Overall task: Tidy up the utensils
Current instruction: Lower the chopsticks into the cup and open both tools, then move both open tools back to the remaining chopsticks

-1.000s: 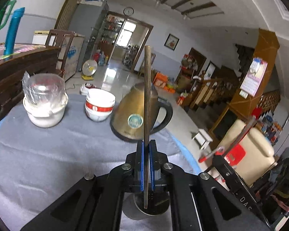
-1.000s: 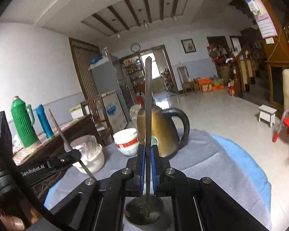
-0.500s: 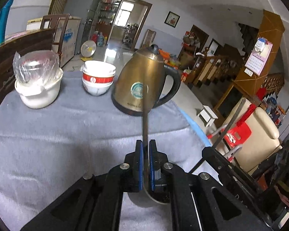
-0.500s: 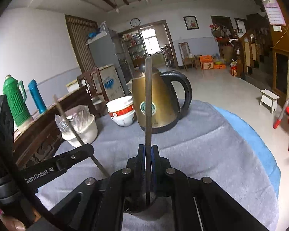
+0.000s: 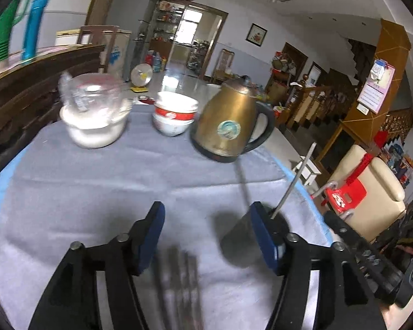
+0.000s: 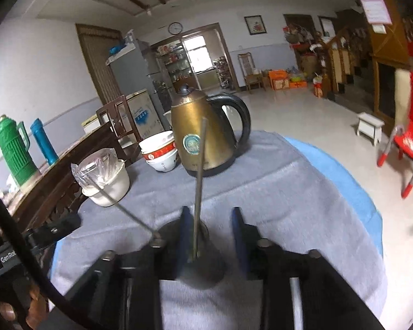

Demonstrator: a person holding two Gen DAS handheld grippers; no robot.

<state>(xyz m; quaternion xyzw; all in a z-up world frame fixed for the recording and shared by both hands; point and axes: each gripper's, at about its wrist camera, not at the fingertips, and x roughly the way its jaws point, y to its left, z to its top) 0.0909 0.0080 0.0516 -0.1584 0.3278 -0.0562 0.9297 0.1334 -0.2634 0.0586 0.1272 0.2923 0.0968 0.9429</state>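
My left gripper (image 5: 206, 233) is low over the grey cloth (image 5: 124, 181), and its jaws are opening. A metal ladle (image 5: 235, 236) sits free between them, close to the right finger (image 5: 261, 236), with its thin handle pointing toward the kettle. Blurred metal handles (image 5: 179, 275) lie under the gripper. My right gripper (image 6: 212, 231) also has opening jaws. A second ladle (image 6: 198, 187) stands between them with its handle up. It leans by the left finger (image 6: 184, 233), its bowl rests on the cloth, and no pad presses it. The first ladle's handle (image 6: 124, 209) shows at the left.
At the back of the round table stand a brass kettle (image 5: 228, 129), stacked red-and-white bowls (image 5: 174, 115) and a white pot under plastic wrap (image 5: 93, 115). The table's blue edge (image 6: 344, 176) curves on the right. A dark wooden sideboard (image 6: 55, 176) carries green and blue flasks.
Both grippers sank toward the cloth and went from shut on the ladle handles to open. The left ladle dropped over to the right finger. The right ladle still stands upright.
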